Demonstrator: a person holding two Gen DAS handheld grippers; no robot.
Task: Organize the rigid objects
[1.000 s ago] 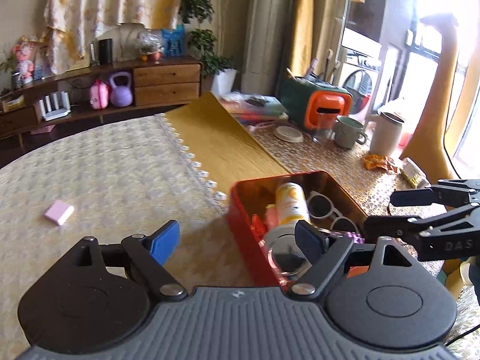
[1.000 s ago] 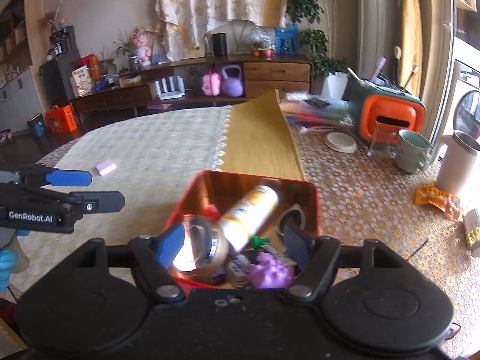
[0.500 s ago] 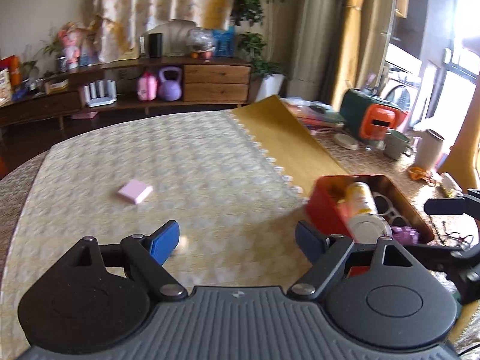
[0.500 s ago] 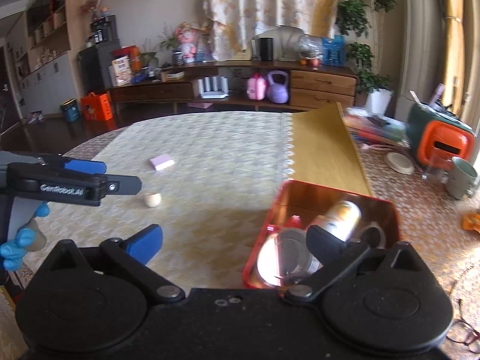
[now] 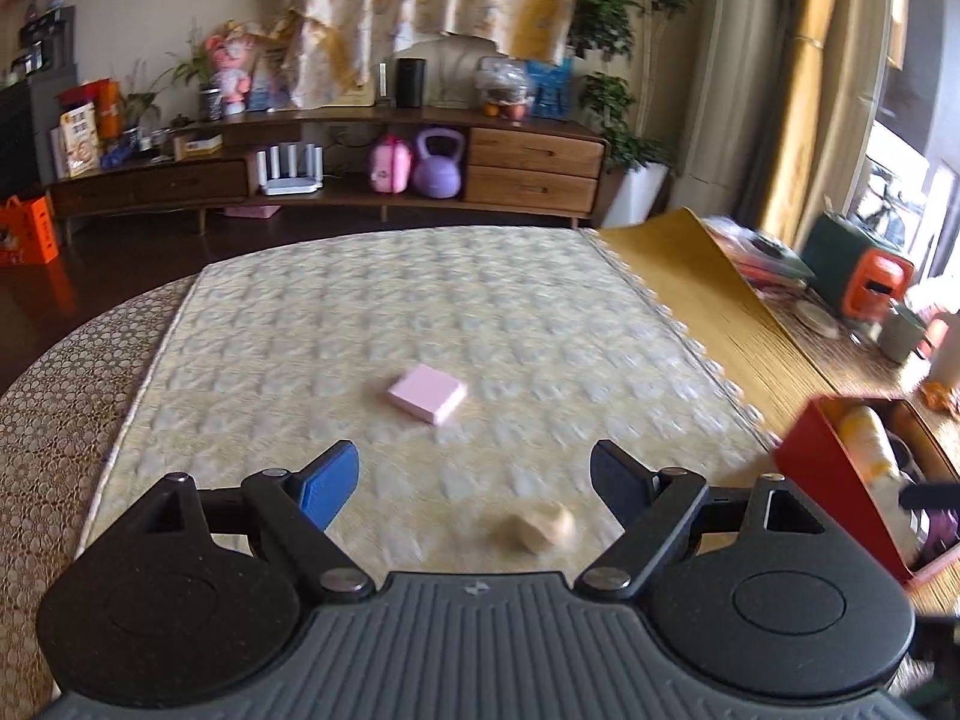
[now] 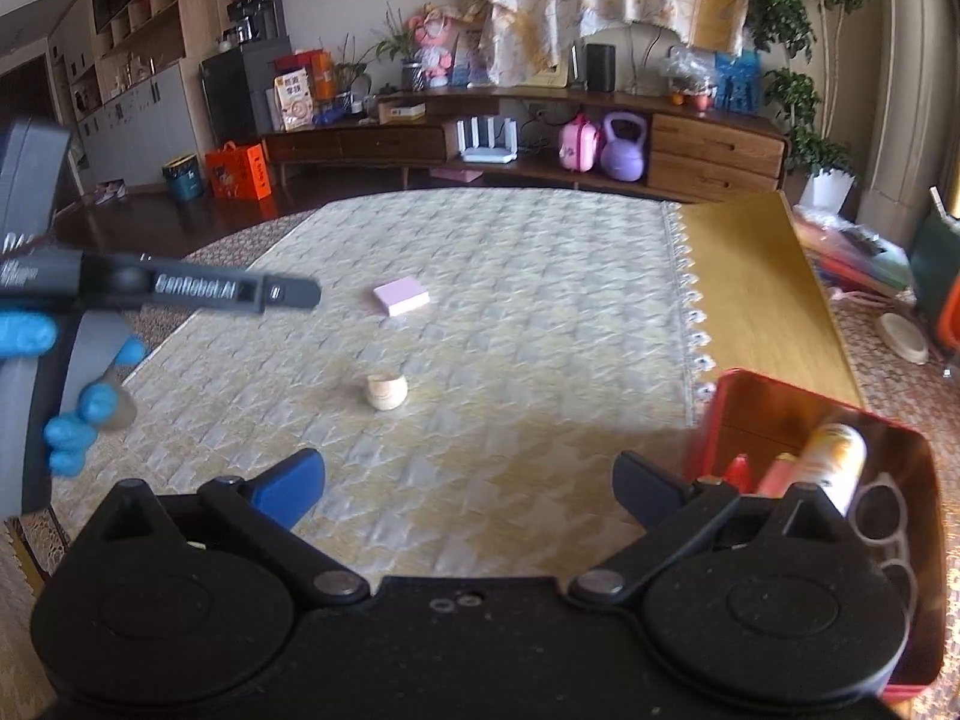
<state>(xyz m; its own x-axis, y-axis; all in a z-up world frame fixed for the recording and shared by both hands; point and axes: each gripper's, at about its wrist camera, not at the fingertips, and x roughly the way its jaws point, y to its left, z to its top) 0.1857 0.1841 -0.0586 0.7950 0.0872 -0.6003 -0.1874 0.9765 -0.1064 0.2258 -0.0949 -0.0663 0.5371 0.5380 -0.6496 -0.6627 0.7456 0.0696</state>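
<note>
A flat pink block (image 5: 426,393) lies on the pale quilted cloth; it also shows in the right wrist view (image 6: 401,296). A small beige round piece (image 5: 540,529) lies just ahead of my open, empty left gripper (image 5: 474,480), and shows in the right wrist view (image 6: 387,391). A red tin (image 6: 717,414) at the right holds a yellow can (image 6: 837,462), white sunglasses (image 6: 882,510) and other items; its wall shows in the left wrist view (image 5: 822,468). My right gripper (image 6: 468,486) is open and empty, left of the tin. The left gripper (image 6: 288,294) appears at the left there.
A folded yellow mat (image 6: 750,282) lies beyond the tin. An orange and green box (image 5: 858,276), mugs (image 5: 900,330) and clutter stand at the table's right side. A low wooden sideboard (image 5: 360,174) stands behind the table. The table edge curves at the left.
Both grippers have swung left, away from the red tin and toward the quilted cloth. The pink block and beige piece have come into the middle of both views. Both stay open.
</note>
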